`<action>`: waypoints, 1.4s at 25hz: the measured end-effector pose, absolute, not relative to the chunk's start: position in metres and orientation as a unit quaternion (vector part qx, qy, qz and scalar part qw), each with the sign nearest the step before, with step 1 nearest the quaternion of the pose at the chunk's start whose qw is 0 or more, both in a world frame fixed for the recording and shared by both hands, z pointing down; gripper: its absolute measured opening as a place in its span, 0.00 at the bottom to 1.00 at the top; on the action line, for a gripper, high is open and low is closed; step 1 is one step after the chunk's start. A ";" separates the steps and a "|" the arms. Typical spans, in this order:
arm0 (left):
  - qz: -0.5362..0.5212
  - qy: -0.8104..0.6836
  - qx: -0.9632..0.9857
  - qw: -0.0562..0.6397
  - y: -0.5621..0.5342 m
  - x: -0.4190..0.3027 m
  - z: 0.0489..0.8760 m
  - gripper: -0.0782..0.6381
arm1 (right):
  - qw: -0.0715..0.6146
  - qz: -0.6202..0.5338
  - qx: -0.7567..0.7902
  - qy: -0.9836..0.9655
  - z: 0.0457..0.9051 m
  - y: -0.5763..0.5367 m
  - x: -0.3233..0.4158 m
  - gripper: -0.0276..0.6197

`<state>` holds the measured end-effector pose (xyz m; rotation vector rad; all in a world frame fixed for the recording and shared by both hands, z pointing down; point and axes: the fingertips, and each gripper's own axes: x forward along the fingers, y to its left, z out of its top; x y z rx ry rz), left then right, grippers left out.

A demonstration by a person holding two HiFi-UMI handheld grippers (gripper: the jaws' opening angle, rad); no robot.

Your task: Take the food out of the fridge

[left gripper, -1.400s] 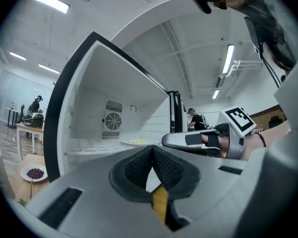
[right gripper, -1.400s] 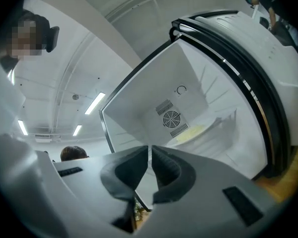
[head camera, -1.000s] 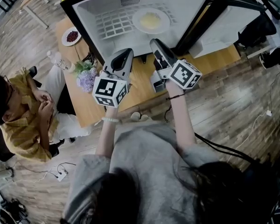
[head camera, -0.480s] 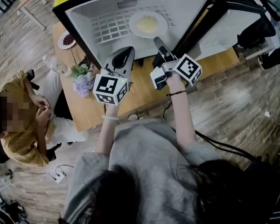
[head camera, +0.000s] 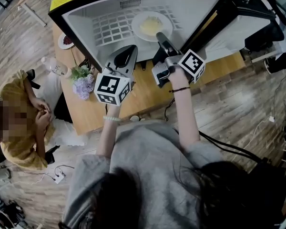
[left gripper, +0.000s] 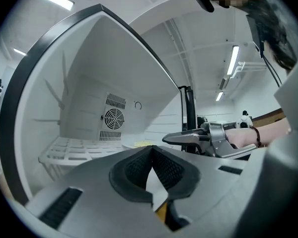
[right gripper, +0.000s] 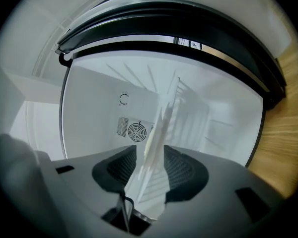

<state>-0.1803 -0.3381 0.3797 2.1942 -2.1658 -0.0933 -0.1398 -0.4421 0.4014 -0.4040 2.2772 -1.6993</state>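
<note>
Head view is showing the small fridge standing open on the wooden table. Its white plate of pale yellow food is sitting on the wire shelf inside. The right gripper is reaching in, rolled onto its side, with its tip lying at the plate's near rim. In the right gripper view its jaws are standing wide, having just been opening. A white edge is running between the pads, which look to be pressing on nothing. That edge is the shelf seen edge-on, with what looks like the plate's rim in front. The left gripper is hovering level at the fridge mouth, beside the right one. In its own view its tips are meeting, with nothing between them.

The step in hand appears to be taking the plate by its rim. To do it well, the right gripper should be going in until the rim sits deep between the pads. One jaw should be passing under the plate and the other over it, stopping short of the food. It should be closing firmly only then. The plate should be lifting just clear of the wires and coming straight out, kept level so that the food is not sliding. The gripper should be keeping off the black door frame. The left gripper could be opening to steady the far rim once the plate is outside.
</note>
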 end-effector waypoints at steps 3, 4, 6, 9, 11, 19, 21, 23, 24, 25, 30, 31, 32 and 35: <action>-0.031 -0.704 0.709 0.032 -0.341 -0.184 0.381 0.12 | 0.142 -0.603 -0.139 0.773 0.403 -0.445 -0.142 0.29; -0.031 -0.704 0.708 0.033 -0.342 -0.185 0.381 0.12 | 0.143 -0.608 -0.139 0.769 0.404 -0.446 -0.143 0.28; -0.031 -0.705 0.708 0.036 -0.344 -0.187 0.382 0.12 | 0.142 -0.612 -0.138 0.765 0.404 -0.448 -0.145 0.25; -0.030 -0.705 0.708 0.039 -0.347 -0.188 0.383 0.12 | 0.141 -0.618 -0.135 0.762 0.403 -0.449 -0.148 0.22; -0.030 -0.705 0.707 0.040 -0.348 -0.189 0.382 0.12 | 0.140 -0.626 -0.137 0.755 0.404 -0.450 -0.149 0.20; -0.025 -0.706 0.707 0.047 -0.349 -0.191 0.384 0.12 | 0.168 -0.677 -0.129 0.705 0.407 -0.450 -0.147 0.13; -0.021 -0.705 0.707 0.047 -0.349 -0.192 0.385 0.12 | 0.175 -0.682 -0.124 0.699 0.407 -0.450 -0.148 0.13; -0.022 -0.706 0.706 0.048 -0.349 -0.192 0.387 0.12 | 0.179 -0.689 -0.120 0.691 0.409 -0.449 -0.148 0.13; -0.022 -0.706 0.707 0.048 -0.349 -0.192 0.387 0.12 | 0.181 -0.692 -0.119 0.689 0.409 -0.449 -0.147 0.13; -0.022 -0.706 0.707 0.047 -0.349 -0.192 0.386 0.12 | 0.182 -0.693 -0.118 0.688 0.409 -0.449 -0.147 0.13; -0.017 -0.705 0.708 0.048 -0.347 -0.191 0.389 0.12 | 0.186 -0.696 -0.109 0.685 0.407 -0.445 -0.148 0.13; -0.017 -0.705 0.708 0.047 -0.347 -0.191 0.389 0.12 | 0.187 -0.696 -0.105 0.685 0.406 -0.445 -0.149 0.13; -0.017 -0.705 0.708 0.047 -0.347 -0.191 0.388 0.12 | 0.187 -0.696 -0.102 0.686 0.404 -0.444 -0.149 0.13; -0.016 -0.706 0.707 0.046 -0.344 -0.191 0.387 0.12 | 0.187 -0.693 -0.094 0.690 0.400 -0.440 -0.149 0.13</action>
